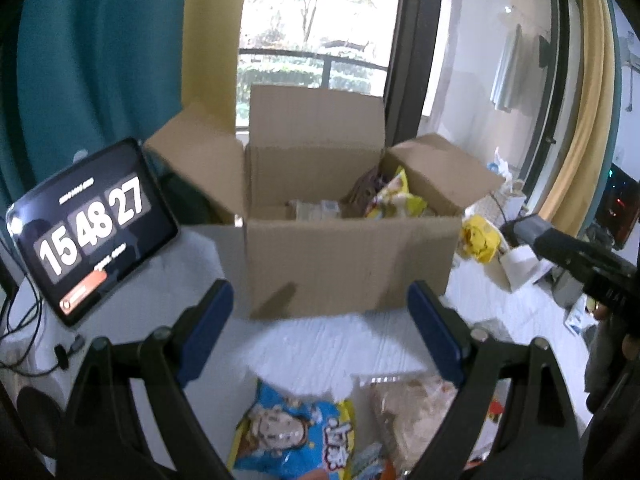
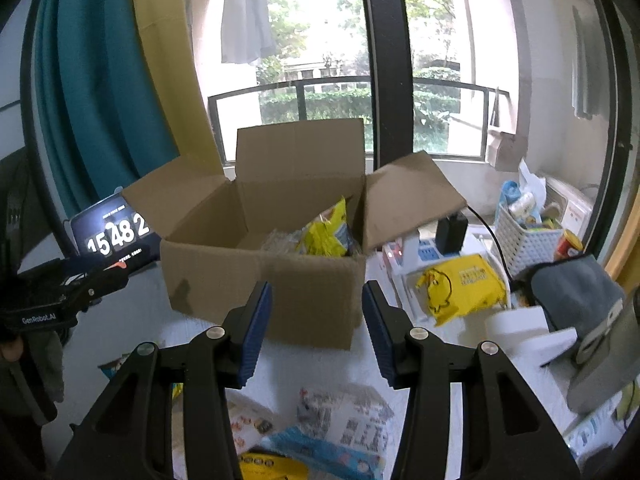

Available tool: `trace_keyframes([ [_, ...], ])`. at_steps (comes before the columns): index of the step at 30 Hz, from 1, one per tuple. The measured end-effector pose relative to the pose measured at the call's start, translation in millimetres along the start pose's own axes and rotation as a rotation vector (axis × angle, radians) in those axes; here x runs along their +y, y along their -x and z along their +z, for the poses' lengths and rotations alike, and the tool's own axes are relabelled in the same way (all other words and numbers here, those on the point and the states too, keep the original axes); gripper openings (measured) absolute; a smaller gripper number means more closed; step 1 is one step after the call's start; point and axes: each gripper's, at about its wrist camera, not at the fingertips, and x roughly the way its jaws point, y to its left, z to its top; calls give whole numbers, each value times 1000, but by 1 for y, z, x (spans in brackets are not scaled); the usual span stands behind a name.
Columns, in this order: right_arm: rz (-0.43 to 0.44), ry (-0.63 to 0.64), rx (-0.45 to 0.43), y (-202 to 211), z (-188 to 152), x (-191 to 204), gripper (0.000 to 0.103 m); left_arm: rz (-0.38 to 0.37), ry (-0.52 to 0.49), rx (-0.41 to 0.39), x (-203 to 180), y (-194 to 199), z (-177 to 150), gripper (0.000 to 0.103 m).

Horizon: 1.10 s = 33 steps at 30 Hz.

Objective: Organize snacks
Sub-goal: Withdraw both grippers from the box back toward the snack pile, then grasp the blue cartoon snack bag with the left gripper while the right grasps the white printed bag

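Observation:
An open cardboard box [image 1: 352, 256] [image 2: 264, 280] stands on the white table with all flaps up. Inside lie a yellow snack bag [image 1: 396, 196] [image 2: 326, 232], a brown packet [image 1: 364, 192] and clear-wrapped packs [image 2: 280, 242]. My left gripper [image 1: 320, 328] is open and empty, in front of the box. Under it lie a blue cartoon snack bag [image 1: 292, 436] and a clear bag of beige snacks [image 1: 416, 408]. My right gripper [image 2: 316, 332] is open about halfway, nothing between its blue pads [image 2: 256, 336]. Below it lie a printed clear packet [image 2: 348, 420] and a blue pack [image 2: 320, 456].
A tablet showing a clock [image 1: 88, 224] [image 2: 116, 236] leans left of the box, cables beside it. Right of the box are a yellow bag [image 2: 460, 284], a white basket [image 2: 524, 240], a grey pouch [image 2: 576, 296] and a charger [image 2: 450, 228]. Window and curtains stand behind.

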Motion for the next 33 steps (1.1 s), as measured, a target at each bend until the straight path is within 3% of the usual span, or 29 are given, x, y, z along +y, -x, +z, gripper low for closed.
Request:
trace_keyframes([
  [5,-8,-24,29,2,-16,-8,52,17,23,49,9,-2,-21,90],
  [8,-11,-42,48,1,-26,-14,61,23,40,88,14,-6,-34,90],
  [13,-14,-75,88,-6,-44,-23,68,30,77,153,24,-15,-56,93],
  [20,-3,-121,165,-23,-70,-34,70,14,72,268,27,-31,-82,95],
  [27,15,-166,241,-42,-85,-43,81,-13,34,374,23,-51,-98,95],
  [33,55,-195,321,-62,-98,-44,82,-30,27,450,22,-64,-106,95],
])
